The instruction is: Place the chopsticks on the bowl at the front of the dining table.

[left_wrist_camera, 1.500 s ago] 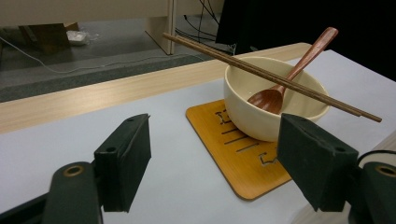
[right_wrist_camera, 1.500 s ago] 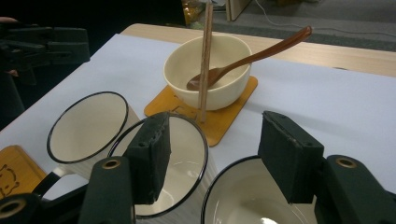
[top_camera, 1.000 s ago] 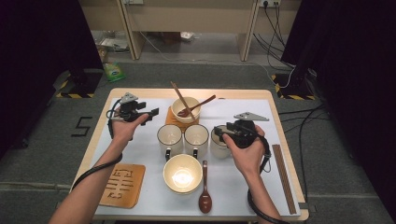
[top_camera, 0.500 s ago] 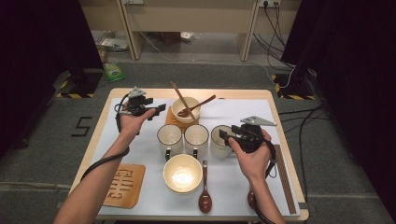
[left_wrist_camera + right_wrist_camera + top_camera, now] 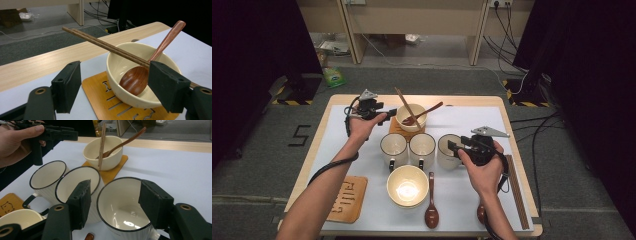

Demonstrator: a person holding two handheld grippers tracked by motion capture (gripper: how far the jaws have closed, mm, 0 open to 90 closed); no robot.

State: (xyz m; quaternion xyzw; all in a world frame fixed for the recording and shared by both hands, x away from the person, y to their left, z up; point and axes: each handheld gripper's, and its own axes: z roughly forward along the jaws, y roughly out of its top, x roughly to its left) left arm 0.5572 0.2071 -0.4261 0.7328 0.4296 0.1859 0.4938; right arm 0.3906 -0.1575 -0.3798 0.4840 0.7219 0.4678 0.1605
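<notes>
A cream bowl (image 5: pixel 412 119) holding a wooden spoon (image 5: pixel 424 112) and chopsticks (image 5: pixel 403 101) sits on an orange coaster (image 5: pixel 398 130) at the back of the table. My left gripper (image 5: pixel 386 111) is open just left of it, level with the bowl (image 5: pixel 117 65), nothing between its jaws. Three white mugs stand in a row. My right gripper (image 5: pixel 454 147) is open at the rightmost mug (image 5: pixel 445 152). In the right gripper view its jaws straddle that mug (image 5: pixel 120 202), with a gap at the left pad. The left gripper (image 5: pixel 71 133) shows there too.
A large cream bowl (image 5: pixel 407 186) stands at the front centre with a dark spoon (image 5: pixel 431 202) beside it. A second spoon (image 5: pixel 480 214) lies under my right forearm. Chopsticks (image 5: pixel 516 190) lie along the right edge, and a wooden coaster (image 5: pixel 347 199) at front left.
My left gripper has moved right, closer to the bowl with the spoon and chopsticks. The right gripper has stayed at the rightmost mug.
</notes>
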